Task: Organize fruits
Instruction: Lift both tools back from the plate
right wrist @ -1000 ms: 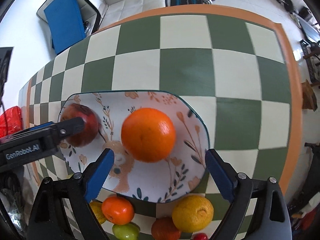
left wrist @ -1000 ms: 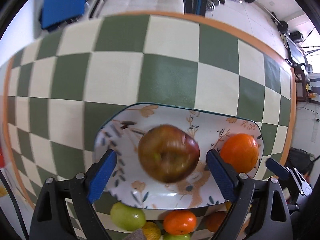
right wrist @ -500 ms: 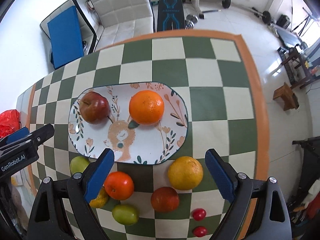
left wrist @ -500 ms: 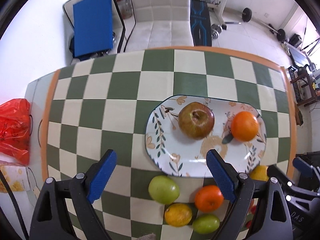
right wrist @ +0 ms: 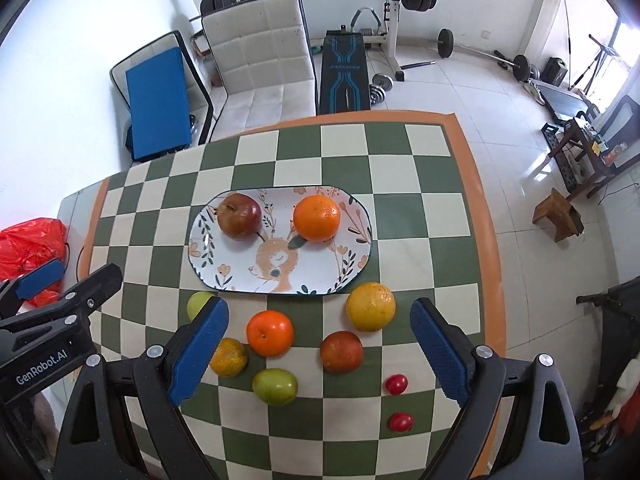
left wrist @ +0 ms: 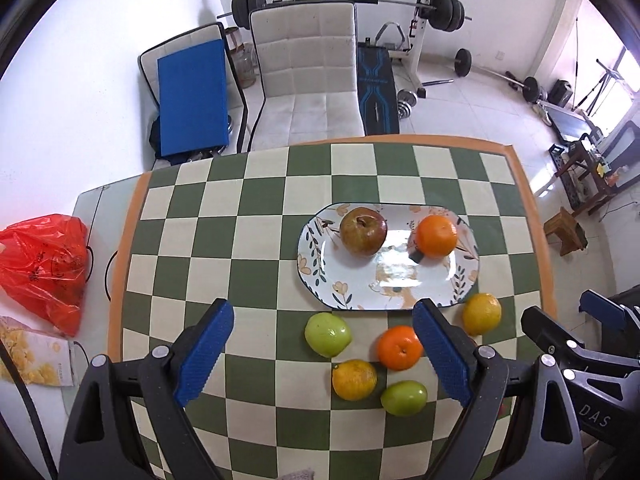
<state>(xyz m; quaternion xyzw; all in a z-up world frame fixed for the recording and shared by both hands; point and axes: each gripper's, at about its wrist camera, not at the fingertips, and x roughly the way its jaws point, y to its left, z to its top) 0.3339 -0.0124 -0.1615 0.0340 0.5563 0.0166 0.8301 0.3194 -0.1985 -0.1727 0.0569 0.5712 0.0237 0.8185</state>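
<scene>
Both pairs of jaws stand wide apart and hold nothing: the left gripper and the right gripper hang above the worktop with bare blue pads, touching no fruit.

On the oval white ceramic plate with a painted deer and leaf pattern lie two fruits: one red-brown apple at its left end and one large orange at its right end, apart from each other.

Just off the plate's near rim, nine loose fruits lie on the green-and-cream checked worktop with an orange border. They are one yellow-orange citrus, one bright orange tangerine, one dark red-orange tangerine, one small yellow-orange citrus partly behind the right gripper's left pad, two green fruits, and two small red cherry tomatoes. The rounder green apple lies nearest the plate's left end; the smaller green fruit lies nearer the camera. One tomato lies beyond the other, both to the right of the group.

A red plastic bag lies off the worktop's left edge.
</scene>
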